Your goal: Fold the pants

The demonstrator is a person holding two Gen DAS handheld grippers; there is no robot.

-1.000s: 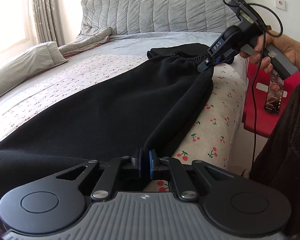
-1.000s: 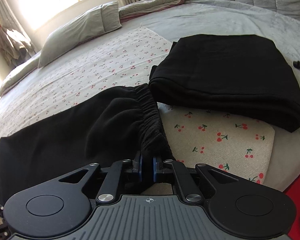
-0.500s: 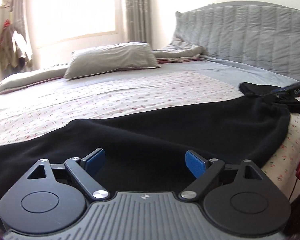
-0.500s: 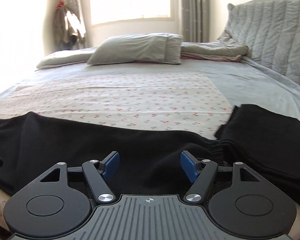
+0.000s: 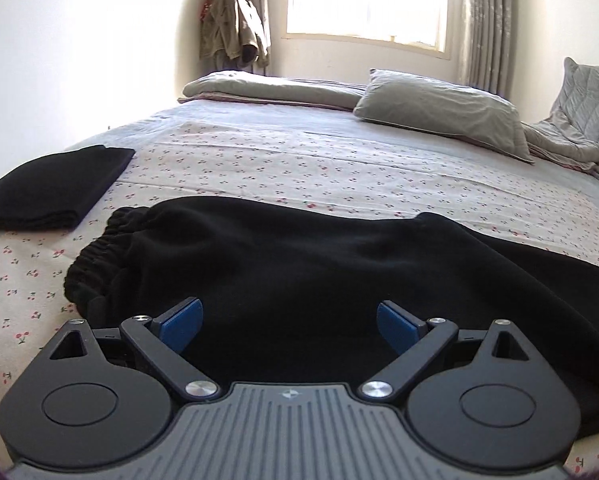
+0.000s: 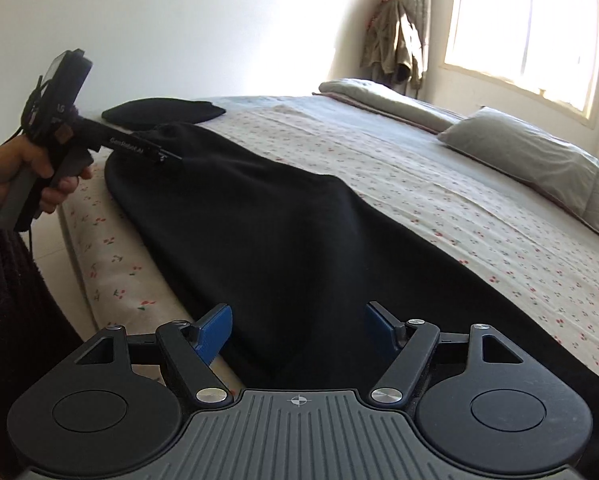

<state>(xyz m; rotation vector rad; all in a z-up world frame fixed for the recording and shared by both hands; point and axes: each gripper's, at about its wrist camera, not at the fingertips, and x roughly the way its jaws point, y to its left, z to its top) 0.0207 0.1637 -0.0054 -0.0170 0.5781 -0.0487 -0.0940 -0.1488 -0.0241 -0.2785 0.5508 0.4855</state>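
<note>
Lying stretched along the near edge of the bed [image 5: 339,152], the black pants [image 5: 319,272] set the whole problem: their long axis runs parallel to that edge, so whichever end gets picked up has to travel along the length of the garment to meet the other.

Starting at the pants' left end in the left wrist view, a separate folded black garment [image 5: 51,192] sits just beyond the gathered elastic band [image 5: 95,256], apart from it on the cherry-print sheet. The left gripper [image 5: 289,322] hovers right over this end with its blue pads spread wide and nothing between them — black cloth lies directly ahead and below. Whether this band is a cuff or the waistband, I cannot tell.

Moving rightward along the pants, the right gripper [image 6: 299,326] stands over the middle-to-far stretch, its jaws likewise wide and empty, the near fold of the cloth passing between the pads without being pinched. From this view the left gripper [image 6: 167,156] shows side-on at the pants' far end, held in the person's left hand [image 6: 23,176].

So each tool is nearest its own end; my judgement is that a fresh grasp at both ends comes next.

Readable writing: "GenRobot.AI" along the left tool's arm, seen from the right wrist.
</note>
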